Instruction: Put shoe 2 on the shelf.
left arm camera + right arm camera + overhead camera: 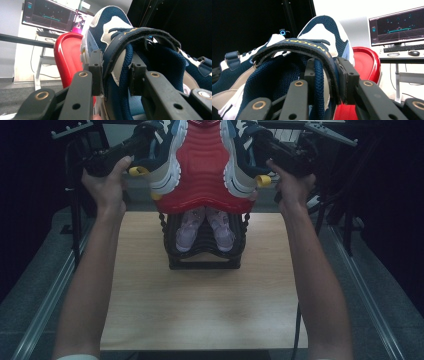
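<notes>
— Grip status?
— Left hand-held gripper (115, 75) clamps the left navy mesh sneaker (117, 47); right hand-held gripper (327, 82) clamps the right navy sneaker (312, 50).
— Surroundings?
— Ribbed glossy red tray (202, 170) between them; black rack (205, 257) with pink shoes (205, 227) below on the wooden surface (200, 305).

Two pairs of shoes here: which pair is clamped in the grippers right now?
The navy-and-white pair, lifted on the red tray: the left gripper and right gripper each pinch one shoe's collar. The pink pair sits untouched in the black rack below.
</notes>
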`<state>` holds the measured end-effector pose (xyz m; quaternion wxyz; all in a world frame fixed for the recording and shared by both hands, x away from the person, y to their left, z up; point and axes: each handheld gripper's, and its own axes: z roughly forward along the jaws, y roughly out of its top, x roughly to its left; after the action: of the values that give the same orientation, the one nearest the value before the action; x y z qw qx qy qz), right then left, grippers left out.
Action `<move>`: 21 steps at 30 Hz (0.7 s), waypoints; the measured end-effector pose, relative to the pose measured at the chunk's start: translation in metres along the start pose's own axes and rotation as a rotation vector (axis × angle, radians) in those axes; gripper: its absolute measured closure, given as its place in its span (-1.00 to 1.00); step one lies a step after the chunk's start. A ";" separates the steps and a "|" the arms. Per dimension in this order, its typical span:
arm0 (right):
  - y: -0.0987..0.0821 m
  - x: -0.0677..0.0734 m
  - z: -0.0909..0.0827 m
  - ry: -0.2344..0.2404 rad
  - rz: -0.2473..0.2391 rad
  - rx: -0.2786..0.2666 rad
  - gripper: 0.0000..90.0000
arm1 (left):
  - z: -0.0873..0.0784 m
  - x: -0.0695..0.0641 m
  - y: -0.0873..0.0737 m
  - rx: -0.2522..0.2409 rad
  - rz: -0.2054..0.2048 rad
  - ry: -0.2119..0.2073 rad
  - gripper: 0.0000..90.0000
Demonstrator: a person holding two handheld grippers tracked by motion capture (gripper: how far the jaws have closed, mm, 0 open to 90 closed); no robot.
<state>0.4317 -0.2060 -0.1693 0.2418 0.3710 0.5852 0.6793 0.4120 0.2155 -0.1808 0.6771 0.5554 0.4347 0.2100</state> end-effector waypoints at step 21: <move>-0.013 0.006 0.048 -0.063 -0.124 0.098 0.59 | 0.040 -0.005 -0.015 0.064 0.075 0.063 0.55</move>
<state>0.4639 -0.1693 -0.1785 0.2833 0.3665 0.6316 0.6217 0.4388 0.1846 -0.1926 0.6365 0.5858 0.4414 0.2385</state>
